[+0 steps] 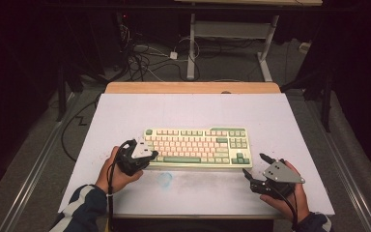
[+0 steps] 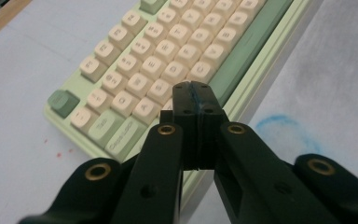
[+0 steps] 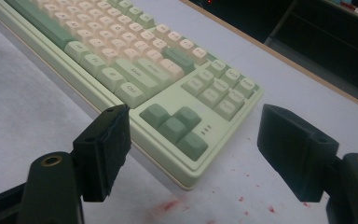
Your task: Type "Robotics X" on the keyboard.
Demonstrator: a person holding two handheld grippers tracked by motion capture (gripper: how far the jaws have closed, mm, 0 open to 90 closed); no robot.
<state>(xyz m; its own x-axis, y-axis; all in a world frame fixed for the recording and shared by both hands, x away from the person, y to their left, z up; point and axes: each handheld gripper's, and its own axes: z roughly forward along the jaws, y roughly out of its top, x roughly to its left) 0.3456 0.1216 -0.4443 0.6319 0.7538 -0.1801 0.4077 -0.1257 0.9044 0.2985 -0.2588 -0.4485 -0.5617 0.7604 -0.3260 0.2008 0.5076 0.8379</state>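
Hovering at the keyboard's (image 1: 197,147) lower left, the left gripper (image 1: 147,155) has closed, empty jaws; the right gripper (image 1: 253,166), lower right, gapes wide, empty.

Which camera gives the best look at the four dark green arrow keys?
The right gripper view: the arrow keys sit close and sharp between its open jaws. The high view shows them tiny at the keyboard's near right corner. The left gripper view looks at the keyboard's other end.
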